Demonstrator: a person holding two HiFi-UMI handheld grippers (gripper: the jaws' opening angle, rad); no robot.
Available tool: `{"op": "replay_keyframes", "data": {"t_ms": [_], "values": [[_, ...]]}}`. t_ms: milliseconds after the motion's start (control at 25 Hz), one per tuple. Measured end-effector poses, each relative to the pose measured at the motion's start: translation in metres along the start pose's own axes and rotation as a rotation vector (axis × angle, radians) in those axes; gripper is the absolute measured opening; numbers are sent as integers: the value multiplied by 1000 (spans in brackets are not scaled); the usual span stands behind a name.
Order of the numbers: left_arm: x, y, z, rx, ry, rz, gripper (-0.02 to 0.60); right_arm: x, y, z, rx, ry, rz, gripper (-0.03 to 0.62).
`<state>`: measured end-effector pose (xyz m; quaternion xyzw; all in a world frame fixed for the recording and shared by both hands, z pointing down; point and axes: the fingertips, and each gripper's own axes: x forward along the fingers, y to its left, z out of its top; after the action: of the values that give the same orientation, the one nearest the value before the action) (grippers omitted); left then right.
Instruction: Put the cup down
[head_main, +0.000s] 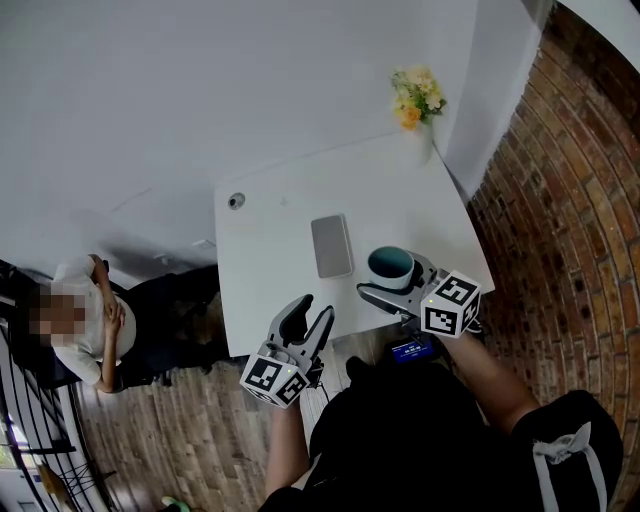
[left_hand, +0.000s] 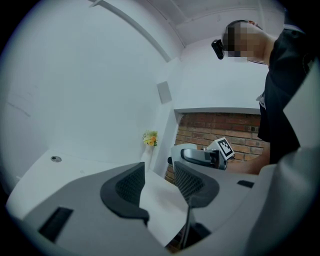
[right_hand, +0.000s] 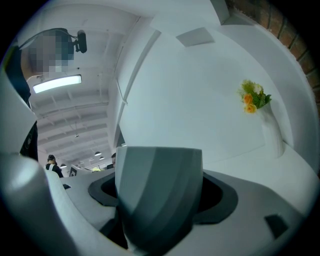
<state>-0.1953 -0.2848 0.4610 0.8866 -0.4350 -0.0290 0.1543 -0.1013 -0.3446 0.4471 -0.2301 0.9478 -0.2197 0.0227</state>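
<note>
**Cup gripped, lower right of centre**

Your right gripper (head_main: 397, 280) has its jaws closed on the grey cup with a teal inside (head_main: 391, 264), over the lower right part of the white square table (head_main: 270, 250). Your left gripper (head_main: 306, 318), at lower centre, has its jaws apart and holds nothing.

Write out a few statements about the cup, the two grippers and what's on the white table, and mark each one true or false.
1. The right gripper is shut on the cup. True.
2. The left gripper holds the phone. False: its jaws are apart with nothing between them, and the phone lies flat on the table.
3. The flowers stand at the table's far corner. True.
4. The cup lies tipped over on its side. False: it is upright between the right gripper's jaws, its opening facing up.
5. In the head view the phone is to the right of the cup. False: it lies to the cup's left.
</note>
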Motion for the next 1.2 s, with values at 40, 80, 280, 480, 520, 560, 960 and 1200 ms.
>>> {"op": "replay_keyframes", "data": {"t_ms": [40, 80, 280, 480, 520, 560, 960, 1200], "values": [[0, 0, 0, -1, 0, 1, 191, 0, 0, -1, 1, 1, 2, 399], [-1, 0, -1, -1, 0, 3, 191, 0, 1, -1, 2, 2, 4, 399], [-5, 0, -2, -4, 1, 16, 192, 3, 1, -7, 10, 17, 18, 399], [-8, 2, -5, -11, 10, 33, 191, 9, -6, -20, 28, 49, 31, 399], [-8, 2, -5, -13, 13, 36, 192, 11, -10, -23, 32, 57, 32, 399], [-7, 3, -6, -14, 16, 38, 191, 14, -14, -26, 36, 65, 32, 399], [-1, 26, -8, -20, 52, 77, 191, 77, -90, -47, 67, 113, 16, 399], [9, 47, -11, -28, 61, 103, 191, 138, -134, -63, 21, 160, 7, 399]]}}
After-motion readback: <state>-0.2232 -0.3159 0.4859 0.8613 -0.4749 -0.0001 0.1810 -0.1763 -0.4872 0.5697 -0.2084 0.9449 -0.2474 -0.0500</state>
